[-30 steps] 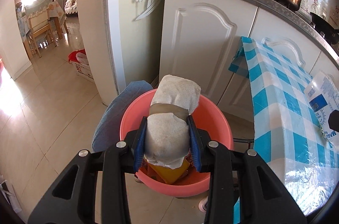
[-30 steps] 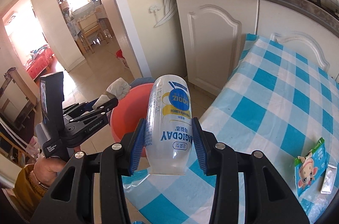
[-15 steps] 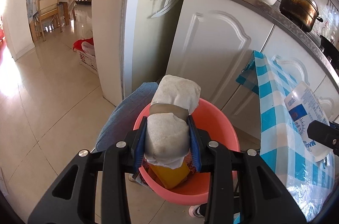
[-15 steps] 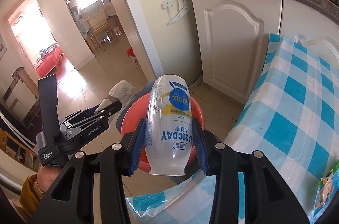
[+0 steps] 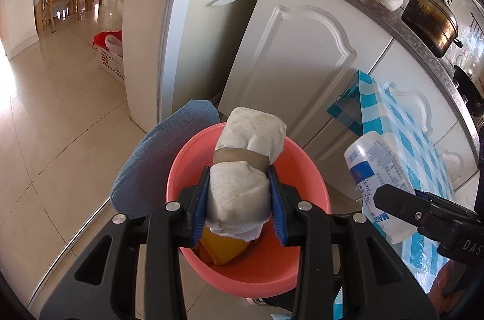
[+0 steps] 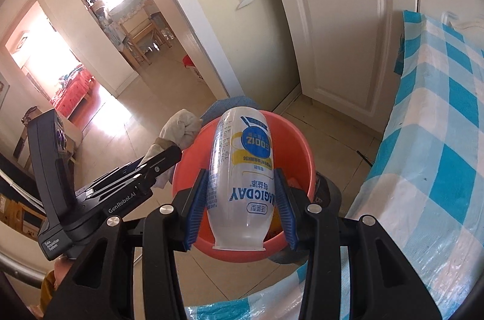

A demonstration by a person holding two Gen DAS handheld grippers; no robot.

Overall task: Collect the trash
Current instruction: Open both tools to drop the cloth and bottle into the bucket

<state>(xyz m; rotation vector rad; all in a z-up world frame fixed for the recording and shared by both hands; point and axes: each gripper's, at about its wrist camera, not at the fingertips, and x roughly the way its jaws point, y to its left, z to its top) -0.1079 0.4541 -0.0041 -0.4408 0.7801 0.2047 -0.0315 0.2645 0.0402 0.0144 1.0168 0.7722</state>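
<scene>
A pink plastic basin (image 5: 311,192) (image 6: 302,147) sits on the floor beside the table and holds orange and yellow scraps. Over it my left gripper (image 5: 239,200) is shut on a crumpled beige paper wad (image 5: 245,168) bound with tape. My right gripper (image 6: 240,206) is shut on a white plastic bottle (image 6: 242,165) with blue and yellow print, held upside down above the basin. In the left wrist view the bottle (image 5: 375,177) and right gripper show at the right edge. The right wrist view has the left gripper (image 6: 165,158) with the wad (image 6: 181,129) at the basin's left rim.
A table with a blue-and-white checked cloth (image 6: 438,138) stands right of the basin. White cabinet doors (image 5: 302,53) and a counter with a pot (image 5: 429,17) lie behind. A blue cloth-covered knee (image 5: 157,159) touches the basin's left side. Tiled floor (image 5: 60,114) stretches left toward a doorway.
Both grippers have moved in over the basin and lower. The bottle now hangs above the basin instead of over the table edge, and it sits closer to the left gripper.
</scene>
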